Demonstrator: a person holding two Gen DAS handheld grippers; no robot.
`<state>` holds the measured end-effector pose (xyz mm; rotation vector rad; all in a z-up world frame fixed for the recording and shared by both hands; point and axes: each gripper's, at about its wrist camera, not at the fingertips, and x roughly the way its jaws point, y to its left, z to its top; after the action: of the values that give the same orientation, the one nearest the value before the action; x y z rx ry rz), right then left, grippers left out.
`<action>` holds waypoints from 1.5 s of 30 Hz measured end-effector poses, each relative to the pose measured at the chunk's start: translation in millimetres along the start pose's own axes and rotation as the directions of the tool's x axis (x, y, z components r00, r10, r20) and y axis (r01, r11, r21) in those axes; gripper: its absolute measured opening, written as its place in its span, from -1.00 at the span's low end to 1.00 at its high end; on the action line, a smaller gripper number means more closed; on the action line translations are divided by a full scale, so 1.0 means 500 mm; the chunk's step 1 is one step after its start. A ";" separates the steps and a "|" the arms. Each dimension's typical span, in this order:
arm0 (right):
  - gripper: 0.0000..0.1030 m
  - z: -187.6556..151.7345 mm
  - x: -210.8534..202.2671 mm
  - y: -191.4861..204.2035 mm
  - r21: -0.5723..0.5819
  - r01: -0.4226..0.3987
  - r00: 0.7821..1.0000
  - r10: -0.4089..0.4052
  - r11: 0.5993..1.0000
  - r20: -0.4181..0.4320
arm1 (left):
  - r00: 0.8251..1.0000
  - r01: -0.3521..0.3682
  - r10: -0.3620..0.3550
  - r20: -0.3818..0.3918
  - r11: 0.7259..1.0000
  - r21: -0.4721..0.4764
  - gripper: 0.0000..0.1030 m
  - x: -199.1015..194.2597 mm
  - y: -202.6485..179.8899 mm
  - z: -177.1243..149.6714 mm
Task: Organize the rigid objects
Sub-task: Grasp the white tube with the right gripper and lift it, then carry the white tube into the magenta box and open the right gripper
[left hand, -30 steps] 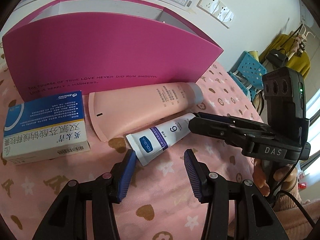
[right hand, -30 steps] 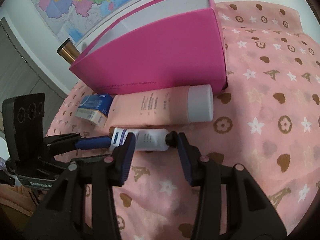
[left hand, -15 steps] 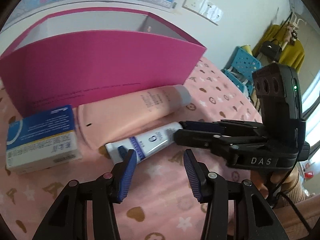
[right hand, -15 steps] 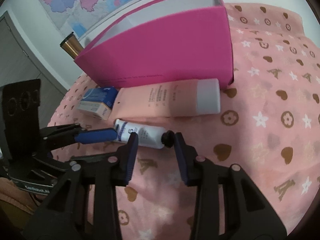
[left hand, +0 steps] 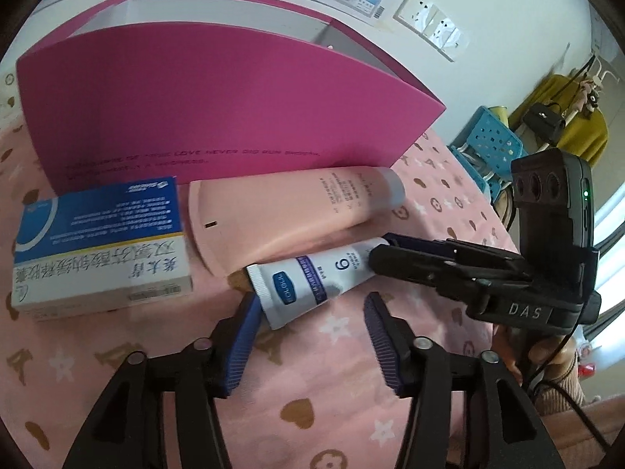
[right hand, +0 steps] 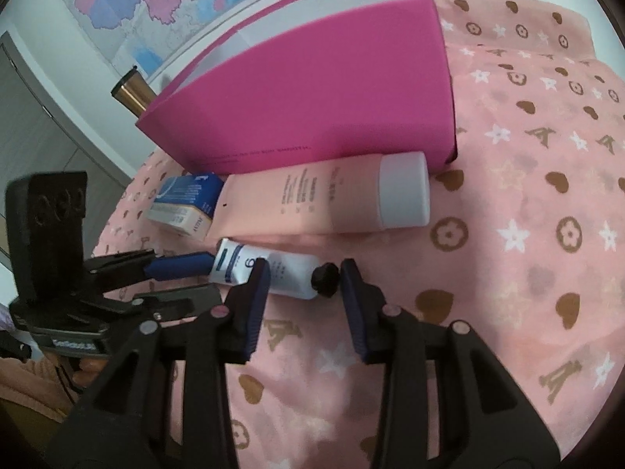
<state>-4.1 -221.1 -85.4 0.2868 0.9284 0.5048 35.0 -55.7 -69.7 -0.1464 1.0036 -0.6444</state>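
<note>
Two grippers meet on the small white tube (left hand: 312, 279) lying on your pink patterned cloth (right hand: 508, 273). Your left gripper (left hand: 310, 322) is opening, crimped tube end just between its blue pads, unpressed. Your right gripper (right hand: 305, 279) straddles the black cap end; whether the pads press it, you can't tell. Just behind lies the peach tube (left hand: 289, 211), beside it the blue-and-white medicine box (left hand: 99, 242), then the magenta box (left hand: 218, 109) standing open-topped.

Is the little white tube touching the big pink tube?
Cannot tell. In both views the little white tube lies right along the big pink tube, with neither contact nor gap plain.
</note>
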 end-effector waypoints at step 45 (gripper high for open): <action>-0.21 0.060 -0.122 0.041 -0.042 0.040 0.984 -0.032 0.998 0.176 | 0.988 -0.042 0.029 0.150 0.995 0.089 0.16 -0.098 -0.093 0.086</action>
<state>-15.6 -236.4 -17.2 0.2680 0.7484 0.4587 31.9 -73.2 8.3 -0.0938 0.8294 -0.6366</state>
